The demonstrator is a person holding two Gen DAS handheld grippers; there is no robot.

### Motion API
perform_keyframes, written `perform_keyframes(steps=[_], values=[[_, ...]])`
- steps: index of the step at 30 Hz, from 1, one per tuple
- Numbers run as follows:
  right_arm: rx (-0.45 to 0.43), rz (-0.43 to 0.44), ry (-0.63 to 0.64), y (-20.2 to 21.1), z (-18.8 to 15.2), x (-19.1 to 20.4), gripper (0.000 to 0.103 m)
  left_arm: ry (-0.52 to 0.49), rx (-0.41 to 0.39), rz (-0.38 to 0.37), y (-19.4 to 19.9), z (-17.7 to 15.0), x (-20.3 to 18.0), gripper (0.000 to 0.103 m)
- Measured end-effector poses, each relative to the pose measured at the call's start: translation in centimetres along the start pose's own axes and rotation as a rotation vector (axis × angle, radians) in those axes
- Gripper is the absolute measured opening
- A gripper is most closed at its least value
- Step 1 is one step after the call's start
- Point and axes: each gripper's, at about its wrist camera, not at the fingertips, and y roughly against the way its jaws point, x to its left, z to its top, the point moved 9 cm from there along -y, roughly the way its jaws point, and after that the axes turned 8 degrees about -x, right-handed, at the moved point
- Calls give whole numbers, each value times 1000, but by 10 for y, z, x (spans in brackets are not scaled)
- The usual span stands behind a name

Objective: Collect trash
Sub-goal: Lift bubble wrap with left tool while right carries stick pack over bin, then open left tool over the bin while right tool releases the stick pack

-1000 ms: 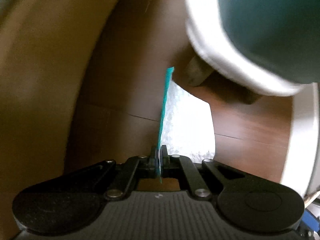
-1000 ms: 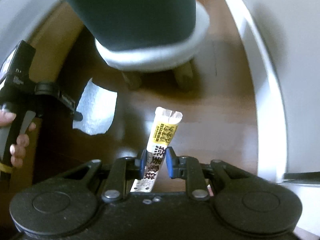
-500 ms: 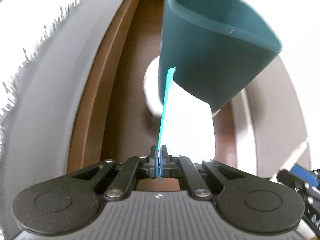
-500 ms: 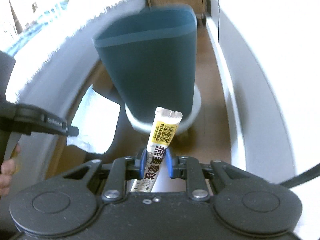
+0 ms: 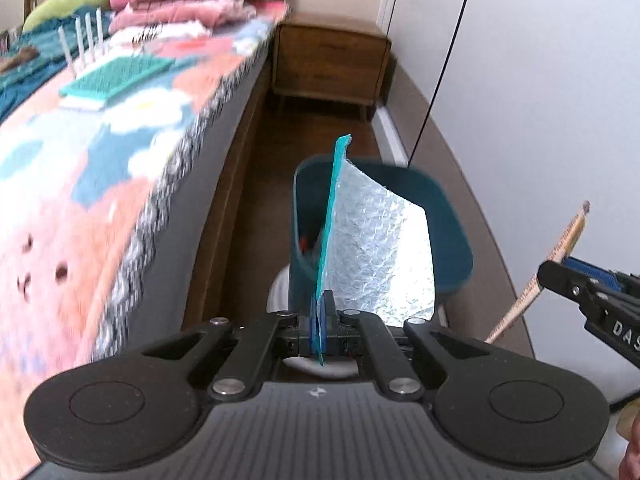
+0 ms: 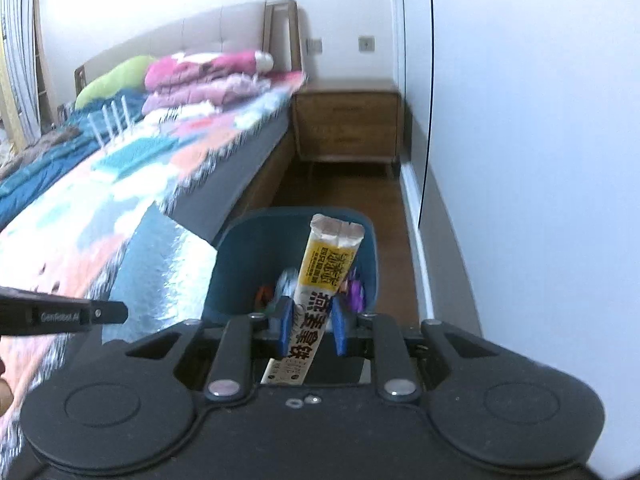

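- Bed [image 5: 100,168] along the left, patterned blanket [image 6: 132,184] over its top, folded pink bedding [image 6: 208,76] and a green pillow [image 6: 112,80] piled at the headboard end.
- White wall [image 5: 540,100] along the right, a thin black cable [image 5: 444,64] hanging down it.
- Wooden nightstand [image 6: 348,124] at the far end of the floor strip, between bed and wall, against the far wall.
- Brown wooden floor [image 6: 388,208], a narrow aisle between bed side and wall.
- Teal trash bin [image 5: 452,240] standing in that aisle on a white base, open at the top; inside, several small colourful scraps [image 6: 356,290], too blurred to name.
- Silver bubble mailer [image 5: 384,252] with a teal edge, standing upright before the bin's mouth and hiding much of it in the left wrist view; beside the bin's left rim in the right wrist view.
- Left gripper [image 5: 320,320] clamped on the mailer's lower edge, fingers [image 5: 329,312] pressed together with only the sheet between them, aimed at the bin.
- White-and-yellow snack wrapper [image 6: 324,276] with printed characters, tilted, its top over the bin's opening.
- Right gripper [image 6: 311,326] pinching the wrapper's lower half between blue pads [image 6: 285,322], poised over the bin's near rim.
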Motion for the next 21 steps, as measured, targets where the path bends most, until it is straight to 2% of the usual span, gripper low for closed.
perform_keyframes(steps=[4, 8, 13, 21], values=[[-38, -10, 18, -26, 23, 0, 20, -32, -42, 12, -12, 28, -7, 1], [-55, -15, 39, -49, 34, 0, 20, -66, -52, 15, -37, 44, -12, 1], [-27, -28, 48, -86, 25, -4, 20, -76, -8, 17, -86, 37, -17, 1], [71, -40, 62, -136, -20, -9, 20, -103, 85, 50, -156, 4, -15, 1]])
